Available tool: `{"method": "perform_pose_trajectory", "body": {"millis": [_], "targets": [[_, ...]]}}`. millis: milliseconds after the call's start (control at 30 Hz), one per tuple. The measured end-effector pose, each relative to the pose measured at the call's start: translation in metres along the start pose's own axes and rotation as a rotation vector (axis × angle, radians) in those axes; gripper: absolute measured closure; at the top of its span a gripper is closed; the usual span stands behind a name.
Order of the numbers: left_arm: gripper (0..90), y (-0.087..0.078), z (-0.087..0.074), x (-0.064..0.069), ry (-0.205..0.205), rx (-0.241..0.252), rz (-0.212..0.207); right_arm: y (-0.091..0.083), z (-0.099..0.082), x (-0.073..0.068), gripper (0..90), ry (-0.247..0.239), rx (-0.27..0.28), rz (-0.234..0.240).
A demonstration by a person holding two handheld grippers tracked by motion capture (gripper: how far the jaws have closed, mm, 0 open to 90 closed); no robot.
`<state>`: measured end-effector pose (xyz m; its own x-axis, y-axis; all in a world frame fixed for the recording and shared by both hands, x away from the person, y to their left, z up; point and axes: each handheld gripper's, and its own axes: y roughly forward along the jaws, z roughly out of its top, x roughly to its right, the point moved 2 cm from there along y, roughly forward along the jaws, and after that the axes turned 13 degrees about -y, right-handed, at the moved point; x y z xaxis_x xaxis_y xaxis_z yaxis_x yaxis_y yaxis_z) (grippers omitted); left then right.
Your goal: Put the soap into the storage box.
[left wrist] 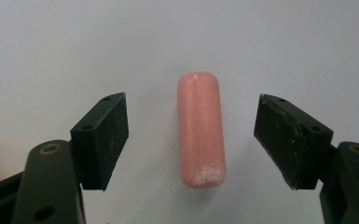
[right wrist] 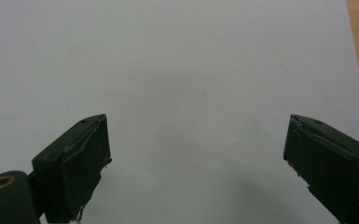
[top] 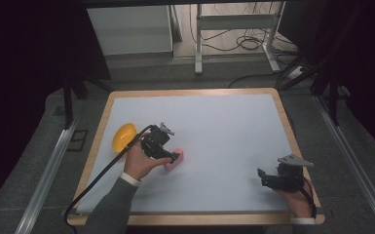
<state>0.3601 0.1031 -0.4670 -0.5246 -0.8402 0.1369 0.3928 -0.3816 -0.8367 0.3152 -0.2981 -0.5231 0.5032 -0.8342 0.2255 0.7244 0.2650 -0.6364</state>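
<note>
A pink sausage-shaped piece (left wrist: 200, 130) lies flat on the white table top, seen small in the high view as the pink piece (top: 177, 160). My left gripper (left wrist: 191, 135) hangs over it, open, one jaw on each side with clear gaps and no contact; in the high view the left gripper (top: 174, 157) sits left of centre. My right gripper (right wrist: 196, 154) is open over bare white surface, and the high view places the right gripper (top: 262, 176) near the front right corner, with nothing between its jaws.
A yellow-orange rounded object (top: 123, 136) rests near the table's left edge, just behind my left hand. The white top has a wooden rim (top: 292, 141). Beyond the table stand a metal frame (top: 234, 22) and floor cables.
</note>
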Motion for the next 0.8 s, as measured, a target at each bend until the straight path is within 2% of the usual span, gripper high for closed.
{"method": "perform_pose_trajectory", "body": {"millis": [367,800], "targets": [[26.6,0.016,0.0,0.003,-0.009,-0.042,-0.007,0.001,-0.001,-0.001,6.8,0.0,-0.009,-0.002],[29.2,0.03,-0.003,0.003,-0.001,-0.088,0.022,0.002,-0.001,-0.002,6.8,-0.005,-0.011,-0.003]]}}
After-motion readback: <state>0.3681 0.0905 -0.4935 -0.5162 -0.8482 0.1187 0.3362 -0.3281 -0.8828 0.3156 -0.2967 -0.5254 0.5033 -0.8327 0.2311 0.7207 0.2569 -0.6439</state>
